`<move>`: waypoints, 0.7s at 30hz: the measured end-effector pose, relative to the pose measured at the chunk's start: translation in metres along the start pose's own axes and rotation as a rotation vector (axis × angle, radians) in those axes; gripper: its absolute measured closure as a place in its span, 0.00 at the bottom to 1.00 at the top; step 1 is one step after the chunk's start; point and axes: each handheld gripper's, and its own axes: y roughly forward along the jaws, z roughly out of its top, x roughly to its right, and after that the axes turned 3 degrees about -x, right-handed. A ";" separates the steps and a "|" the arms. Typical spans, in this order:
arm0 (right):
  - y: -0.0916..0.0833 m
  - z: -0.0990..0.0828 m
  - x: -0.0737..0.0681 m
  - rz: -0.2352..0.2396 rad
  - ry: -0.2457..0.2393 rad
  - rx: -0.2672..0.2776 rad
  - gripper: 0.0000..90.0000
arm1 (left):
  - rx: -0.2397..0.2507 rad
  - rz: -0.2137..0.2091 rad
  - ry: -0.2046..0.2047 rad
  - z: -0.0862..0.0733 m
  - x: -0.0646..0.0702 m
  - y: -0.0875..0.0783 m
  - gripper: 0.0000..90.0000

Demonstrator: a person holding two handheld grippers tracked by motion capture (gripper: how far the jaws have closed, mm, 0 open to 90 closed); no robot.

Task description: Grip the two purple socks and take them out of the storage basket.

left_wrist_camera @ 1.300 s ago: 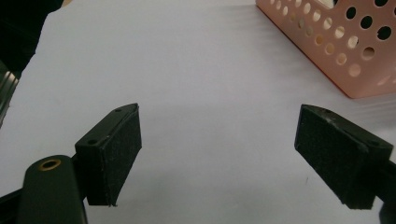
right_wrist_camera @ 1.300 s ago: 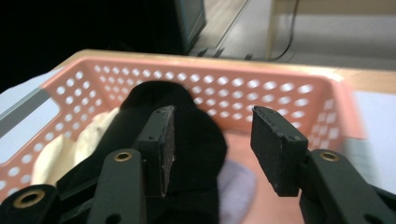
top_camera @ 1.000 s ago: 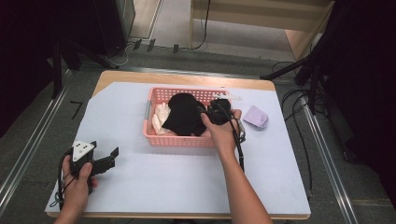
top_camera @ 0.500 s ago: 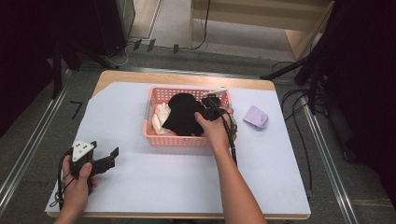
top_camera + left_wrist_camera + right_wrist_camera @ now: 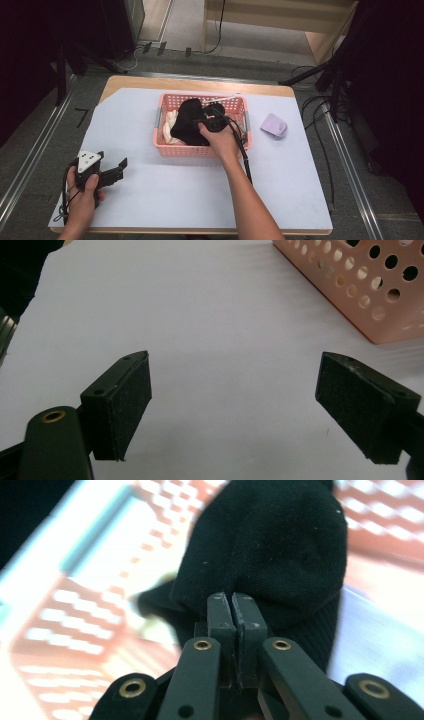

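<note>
- Your right gripper has its jaws pressed together on a fold of the black cloth, pinching it over the pink basket.
- That black cloth lies in the basket's middle, with pale fabric just beside it on the left.
- Your left gripper rests near the table's near-left corner, jaws spread wide and holding nothing, over the white sheet.
- A lilac object sits on the sheet right of the basket.
</note>
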 end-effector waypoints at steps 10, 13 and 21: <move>-0.013 0.001 0.022 0.059 0.135 -0.001 0.75 | 0.000 -0.004 0.000 0.000 0.000 0.000 0.17; -0.022 0.000 0.033 -0.039 0.165 0.026 0.74 | 0.000 0.001 0.002 0.000 0.000 0.000 0.17; -0.008 -0.004 0.047 -0.329 0.183 -0.152 0.70 | 0.002 0.002 0.001 0.000 0.001 0.000 0.17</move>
